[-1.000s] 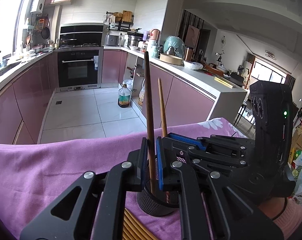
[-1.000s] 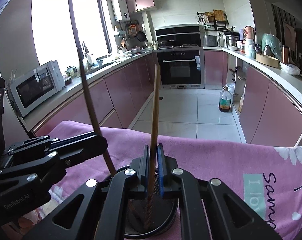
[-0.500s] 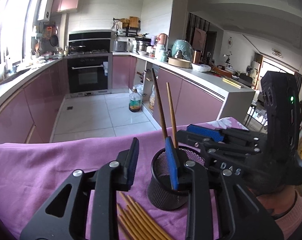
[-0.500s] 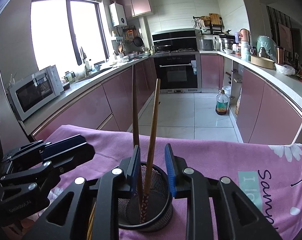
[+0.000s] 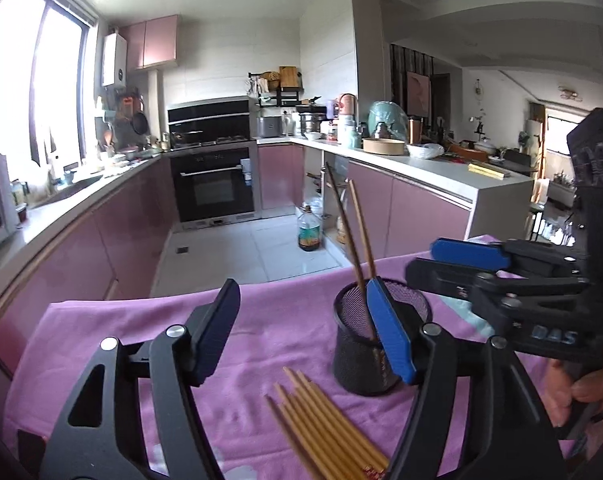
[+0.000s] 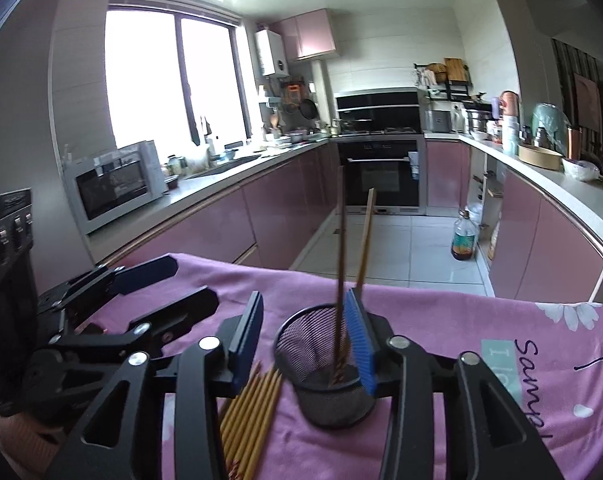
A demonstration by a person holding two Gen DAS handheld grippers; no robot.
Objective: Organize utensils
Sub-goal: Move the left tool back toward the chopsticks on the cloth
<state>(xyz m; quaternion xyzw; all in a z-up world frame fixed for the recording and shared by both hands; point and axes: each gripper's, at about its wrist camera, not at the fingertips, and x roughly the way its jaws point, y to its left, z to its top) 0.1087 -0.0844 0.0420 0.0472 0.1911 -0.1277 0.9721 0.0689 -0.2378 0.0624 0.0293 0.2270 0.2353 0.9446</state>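
A black mesh cup [image 5: 351, 354] [image 6: 329, 404] stands on the purple cloth with a dark chopstick [image 5: 341, 220] [image 6: 341, 240] and a lighter chopstick [image 5: 361, 228] [image 6: 366, 236] leaning in it, free of both grippers. Several loose tan chopsticks [image 5: 325, 424] [image 6: 253, 412] lie on the cloth to the cup's near left. My left gripper [image 5: 303, 336] [image 6: 181, 288] is back from the cup and to its left, jaws opening, nothing between them. My right gripper [image 6: 303, 340] [image 5: 433, 266] is near the cup from the right, jaws opening, pressing on nothing.
The purple cloth [image 5: 141, 320] covers the table, whose far edge drops to the tiled kitchen floor [image 5: 237, 252]. A person's hand [image 5: 581, 392] holds the right gripper's handle. Pink cabinets, an oven and an oil bottle [image 6: 463, 240] lie well beyond.
Both grippers were shut on a chopstick each over the cup. They have let go, opened wide and drawn back; the two chopsticks now rest in the cup.
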